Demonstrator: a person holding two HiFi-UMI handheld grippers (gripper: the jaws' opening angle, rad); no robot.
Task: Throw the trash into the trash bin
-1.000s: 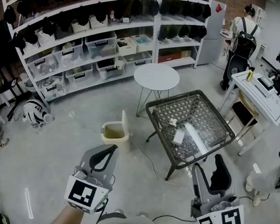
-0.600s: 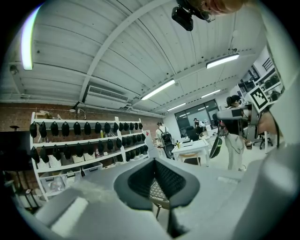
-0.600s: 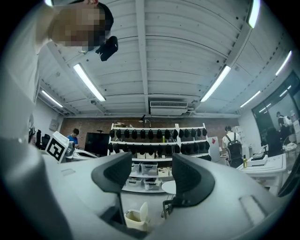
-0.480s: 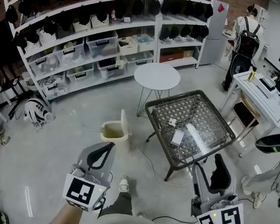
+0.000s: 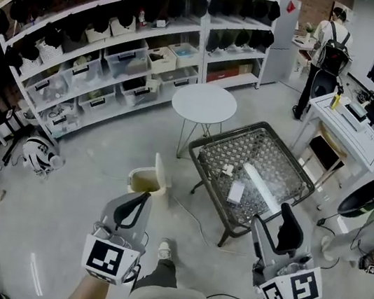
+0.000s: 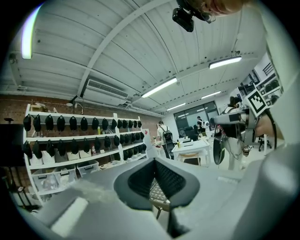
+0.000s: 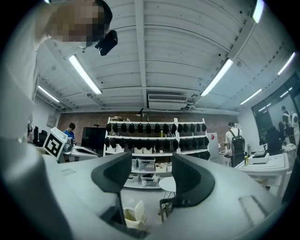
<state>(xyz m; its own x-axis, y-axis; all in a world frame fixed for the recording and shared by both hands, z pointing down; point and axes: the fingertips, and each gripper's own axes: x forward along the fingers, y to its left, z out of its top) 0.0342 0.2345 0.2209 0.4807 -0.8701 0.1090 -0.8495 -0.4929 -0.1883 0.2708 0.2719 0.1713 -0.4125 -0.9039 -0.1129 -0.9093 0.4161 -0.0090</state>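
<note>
The grey left gripper (image 5: 142, 199) rides with its jaws together, empty, now nearer the cream plastic trash bin (image 5: 145, 181), whose lid is up. The dark wire-mesh table (image 5: 228, 139) has drawn closer too. White paper scraps (image 5: 235, 192) lie on it, untouched. The right gripper (image 5: 274, 220) is spread and empty. So far this is only the approach.

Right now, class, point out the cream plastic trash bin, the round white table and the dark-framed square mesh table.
cream plastic trash bin (image 5: 162, 171), head view, raised lid.
round white table (image 5: 204, 102), head view, tabletop centre.
dark-framed square mesh table (image 5: 244, 148), head view, bare top.
</note>
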